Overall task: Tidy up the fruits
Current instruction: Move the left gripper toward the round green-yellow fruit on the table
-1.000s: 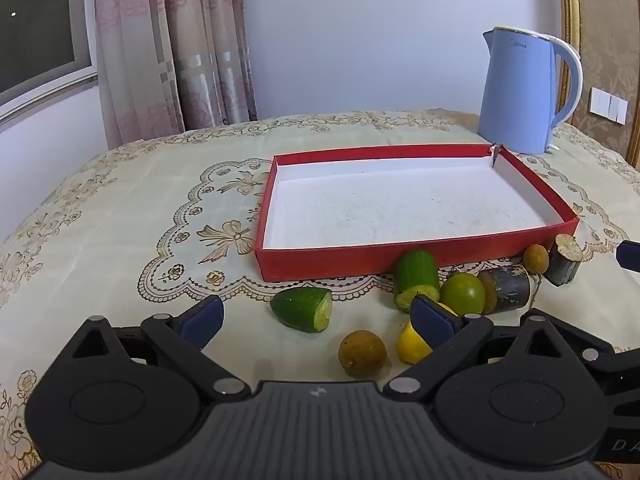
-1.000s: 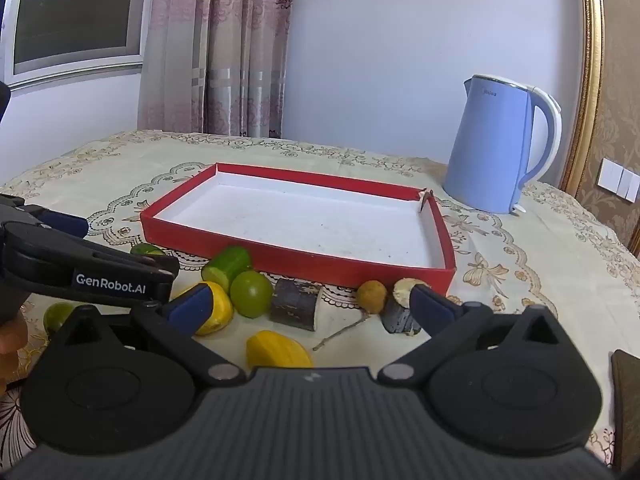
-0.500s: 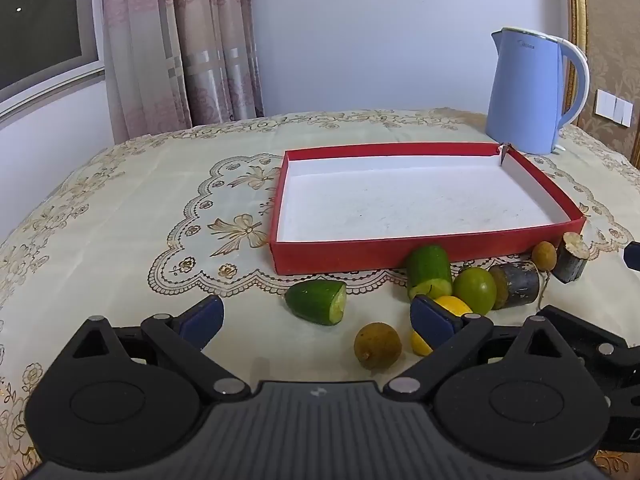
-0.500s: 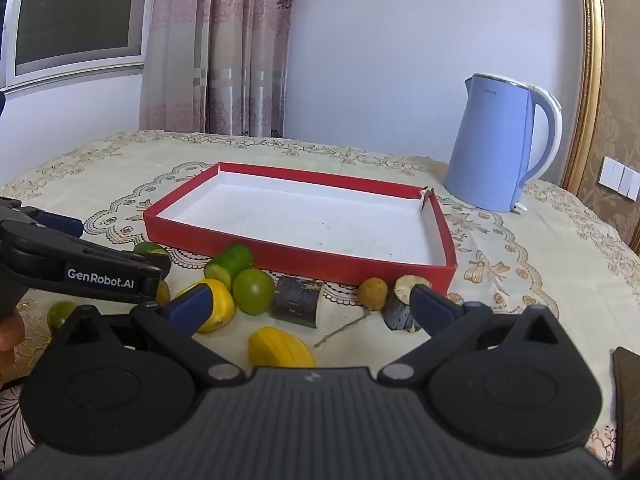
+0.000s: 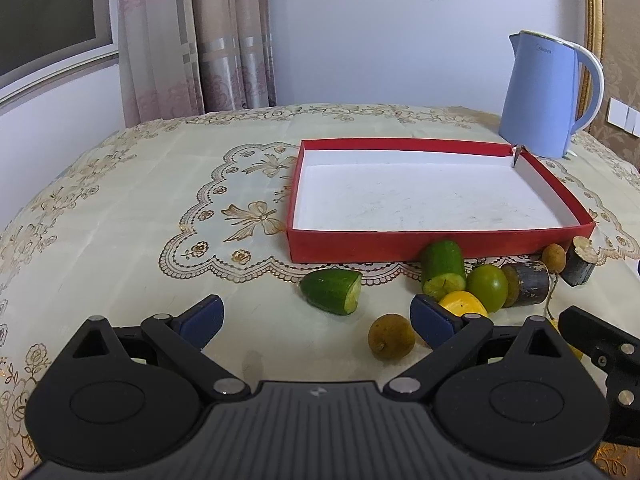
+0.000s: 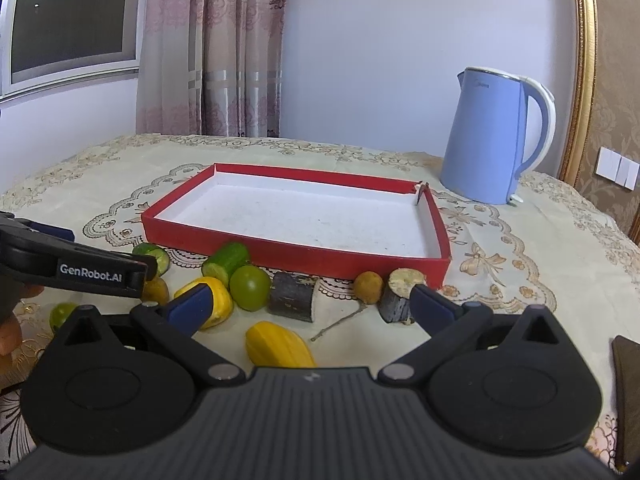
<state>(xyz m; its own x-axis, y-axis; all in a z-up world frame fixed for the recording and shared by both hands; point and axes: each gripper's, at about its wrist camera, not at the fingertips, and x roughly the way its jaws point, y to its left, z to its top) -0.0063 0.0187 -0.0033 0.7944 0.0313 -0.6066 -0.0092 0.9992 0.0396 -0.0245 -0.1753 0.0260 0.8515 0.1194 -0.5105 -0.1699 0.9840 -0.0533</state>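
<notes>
An empty red tray (image 5: 400, 246) (image 6: 280, 254) lies on the table. Fruit pieces lie along its near side: two cucumber pieces (image 5: 332, 291) (image 5: 442, 268), a green lime (image 5: 487, 287) (image 6: 249, 287), yellow pieces (image 5: 460, 302) (image 6: 278, 346), brown longans (image 5: 391, 336) (image 5: 554, 256), two dark sugarcane stubs (image 5: 528, 282) (image 6: 292, 297). My left gripper (image 5: 316, 320) is open and empty, low before the left cucumber piece. My right gripper (image 6: 310, 306) is open and empty, above the yellow piece and sugarcane stub.
A blue electric kettle (image 5: 544, 96) (image 6: 492, 136) stands behind the tray's far right corner. The table has a cream lace cloth (image 5: 160, 208). A small green fruit (image 6: 62, 314) lies at the far left. A dark object (image 6: 628, 392) lies at the right edge.
My left gripper has drawn back and shifted left, so the tray and fruit sit further right in its view. My right gripper has barely moved. Both stay open.
</notes>
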